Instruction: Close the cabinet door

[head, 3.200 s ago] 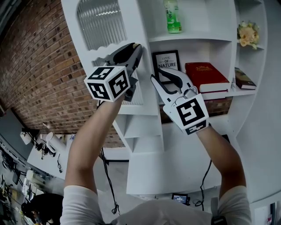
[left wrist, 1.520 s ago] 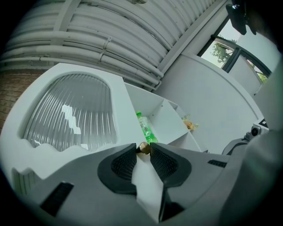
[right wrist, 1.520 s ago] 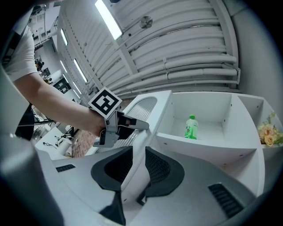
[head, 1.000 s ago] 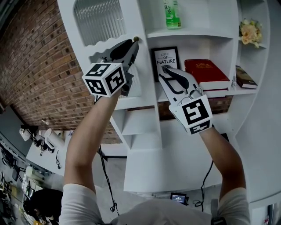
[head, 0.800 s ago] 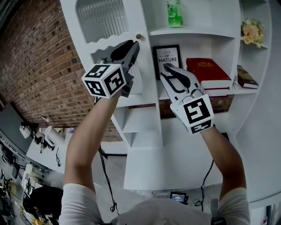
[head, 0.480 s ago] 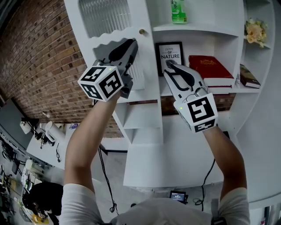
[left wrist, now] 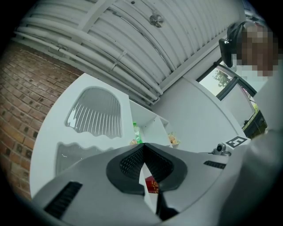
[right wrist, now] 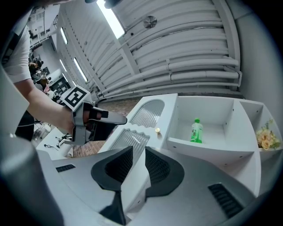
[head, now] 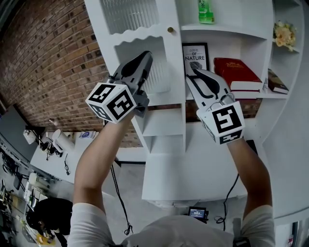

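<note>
White cabinet door is sitting nearly shut at twelve o'clock, left gripper, jaws just closed on nothing, hovering at its panel, right gripper narrowly parted at one o'clock, apparently awaiting a final flush push.

You hold two grippers: the left gripper and the right gripper. You face one cabinet door with one knob, one green bottle, one framed print, one red book, one dark book and one flower bunch.
</note>
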`<act>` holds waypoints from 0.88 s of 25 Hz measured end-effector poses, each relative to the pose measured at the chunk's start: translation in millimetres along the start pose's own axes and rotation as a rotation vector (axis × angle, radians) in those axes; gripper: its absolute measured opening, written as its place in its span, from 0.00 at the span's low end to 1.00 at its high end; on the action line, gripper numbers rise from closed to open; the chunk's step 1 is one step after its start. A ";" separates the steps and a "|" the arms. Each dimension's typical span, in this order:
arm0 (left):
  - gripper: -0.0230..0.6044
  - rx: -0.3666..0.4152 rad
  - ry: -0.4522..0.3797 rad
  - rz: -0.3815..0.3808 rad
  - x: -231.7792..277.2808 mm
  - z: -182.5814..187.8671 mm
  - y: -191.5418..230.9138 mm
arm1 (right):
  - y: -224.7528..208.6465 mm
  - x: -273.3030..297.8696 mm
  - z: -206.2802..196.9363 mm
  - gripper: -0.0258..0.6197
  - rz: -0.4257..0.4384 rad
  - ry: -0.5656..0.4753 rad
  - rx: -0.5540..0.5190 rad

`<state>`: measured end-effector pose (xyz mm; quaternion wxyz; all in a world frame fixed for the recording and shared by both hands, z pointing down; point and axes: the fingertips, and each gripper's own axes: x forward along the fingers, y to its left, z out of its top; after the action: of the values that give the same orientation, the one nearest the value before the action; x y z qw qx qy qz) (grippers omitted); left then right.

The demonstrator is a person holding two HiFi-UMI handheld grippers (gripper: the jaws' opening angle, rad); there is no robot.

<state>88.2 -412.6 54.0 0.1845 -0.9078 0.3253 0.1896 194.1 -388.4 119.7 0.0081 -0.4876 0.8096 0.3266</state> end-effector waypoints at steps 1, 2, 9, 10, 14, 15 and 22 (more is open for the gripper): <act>0.05 -0.007 0.002 -0.005 -6.9 0.3 0.0 | 3.9 -0.1 3.3 0.20 -0.004 0.001 0.000; 0.05 -0.013 0.004 -0.009 -13.6 0.6 0.1 | 8.2 -0.1 6.3 0.20 -0.007 0.003 0.000; 0.05 -0.042 0.010 -0.032 -54.0 8.4 2.2 | 33.2 -3.9 23.8 0.20 -0.037 0.034 -0.008; 0.05 -0.045 0.010 -0.035 -58.6 9.5 2.2 | 36.0 -5.0 25.8 0.20 -0.041 0.038 -0.009; 0.05 -0.056 0.013 -0.046 -75.7 12.4 -0.2 | 46.7 -10.3 34.5 0.20 -0.056 0.049 -0.012; 0.05 -0.059 0.014 -0.049 -79.6 12.9 -1.1 | 49.2 -11.7 36.5 0.20 -0.058 0.052 -0.013; 0.05 -0.073 0.015 -0.069 -104.2 16.5 -10.7 | 67.4 -22.0 46.0 0.20 -0.071 0.070 -0.020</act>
<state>16.9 -343.0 90.4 0.1550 -0.9261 0.2881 0.1881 138.0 -325.5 125.9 -0.0134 -0.5273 0.7882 0.3170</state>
